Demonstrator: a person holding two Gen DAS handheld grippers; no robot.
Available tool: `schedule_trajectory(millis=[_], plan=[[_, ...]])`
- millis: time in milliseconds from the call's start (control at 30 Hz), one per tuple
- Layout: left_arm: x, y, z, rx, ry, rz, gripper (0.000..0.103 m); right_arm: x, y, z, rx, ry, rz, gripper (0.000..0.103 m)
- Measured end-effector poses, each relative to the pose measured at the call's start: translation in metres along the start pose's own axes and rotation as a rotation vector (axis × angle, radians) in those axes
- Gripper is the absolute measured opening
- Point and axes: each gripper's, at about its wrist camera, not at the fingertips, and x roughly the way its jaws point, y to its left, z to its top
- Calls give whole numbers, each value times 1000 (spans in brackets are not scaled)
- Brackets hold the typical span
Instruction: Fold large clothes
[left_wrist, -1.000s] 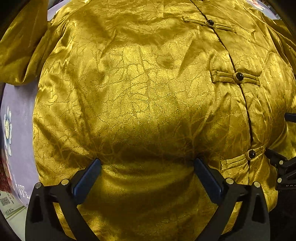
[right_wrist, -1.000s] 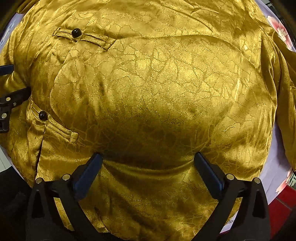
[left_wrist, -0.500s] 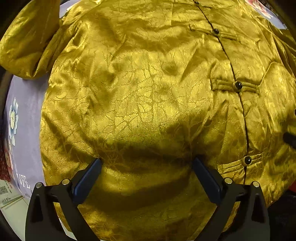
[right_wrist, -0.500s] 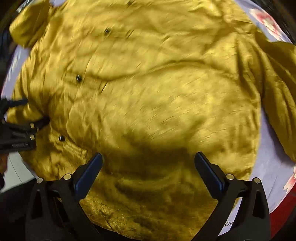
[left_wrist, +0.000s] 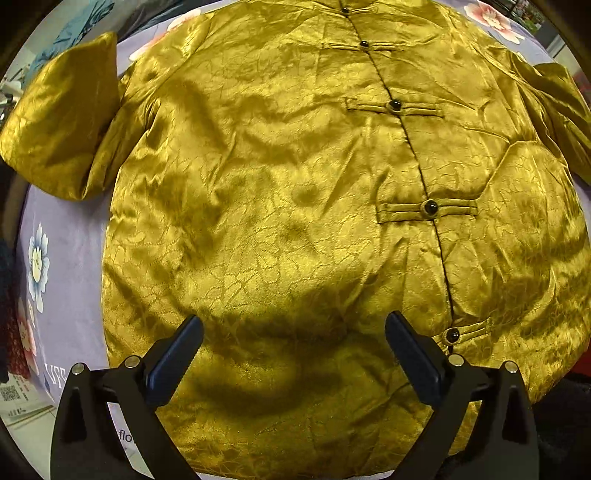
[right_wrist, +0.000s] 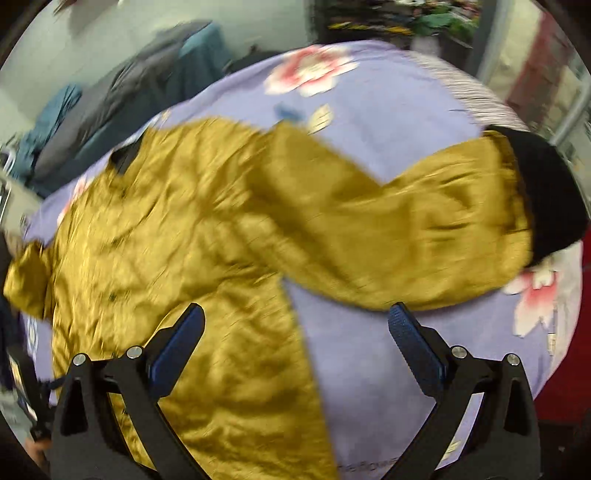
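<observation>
Left gripper (left_wrist: 293, 334): spread wide, blue-padded fingers (left_wrist: 173, 360) far apart, nothing between them, poised over the lower front of the gold jacket (left_wrist: 280, 192). Just beside the right-hand finger, the lowest knot button (left_wrist: 452, 335) on its fabric loop. Further up the dark placket line, a second button (left_wrist: 430, 206), a third (left_wrist: 395, 105), and smaller ones toward the collar. Spread flat, front up and buttoned closed, on a lavender floral cloth (left_wrist: 70, 236) covering the table. One sleeve (left_wrist: 61, 118) folded back on itself at the far left edge; the other sleeve only partly visible at the right margin. Satin surface creased and shiny, with a woven leaf pattern.

Right gripper (right_wrist: 295, 325): likewise gaping, fingers (right_wrist: 415, 347) wide apart, gripping nothing. View blurred by motion. Between the fingers, the jacket's side edge (right_wrist: 295, 332) and bare lavender cloth (right_wrist: 369, 369). Beyond, the jacket's other sleeve (right_wrist: 406, 229) stretched out across the cloth toward the upper right, ending in a black cuff (right_wrist: 546, 192) near the cloth's edge. Jacket body (right_wrist: 166, 240) filling the left half of this view. Pink flower prints (right_wrist: 310, 74) on the cloth further off. In the background, blue and grey garments (right_wrist: 110, 96) heaped at the upper left, too blurred for detail.
</observation>
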Motion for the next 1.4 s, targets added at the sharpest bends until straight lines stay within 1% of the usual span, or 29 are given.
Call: schedule_trajectory(millis=[100,167,200,233,267,300,333,367,400,500,567,633,667,733,767,800,900,967,1067,1167,1300,1400], plan=[[-10,-10,8,11,-7,-1,97,-11,-59,15,160,-78,-96,98],[-15,-11,14,11,-12,-2,97,-13,-101,20,293,-95,-128,98],[-15,-13,15,10,-13,-2,97,-11,-115,20,339,-97,-134,98],[-16,-15,16,9,-12,-2,97,-6,-136,21,412,-99,-140,98],[-16,-17,17,10,-10,-2,97,-1,-159,21,481,-94,-135,97],[-16,-8,16,14,-8,-2,97,3,-169,21,516,-87,-122,94],[-15,-8,14,18,-6,2,97,9,-183,21,569,-74,-95,92],[-15,-9,12,23,-3,6,97,13,-192,22,601,-70,-77,90],[-15,-10,12,28,3,11,97,16,-199,23,617,-72,-55,90],[-14,-14,8,36,8,25,97,22,-206,29,608,-85,-49,89],[-10,-15,6,33,8,29,97,27,-206,32,613,-91,-29,89],[-7,-13,7,23,9,27,97,33,-208,35,622,-83,-40,88],[-6,-13,7,19,11,27,97,32,-206,36,618,-89,-53,85],[-6,-13,6,12,14,30,97,33,-203,41,593,-98,-76,72],[-6,-13,5,11,17,31,97,31,-203,42,581,-95,-83,57],[-6,-14,5,9,21,32,97,30,-202,43,574,-93,-91,49],[-6,-16,4,9,28,35,97,21,-203,46,565,-118,-81,31],[-8,-19,4,12,30,40,97,10,-204,48,559,-144,-59,25],[-16,-28,4,18,28,46,97,-12,-203,56,531,-208,-56,21],[-23,-33,6,22,24,50,97,-36,-205,68,509,-286,-77,20],[-32,-39,5,17,18,50,97,-63,-214,82,547,-366,-86,19],[-35,-39,0,3,10,42,97,-67,-216,89,561,-370,-85,19]])
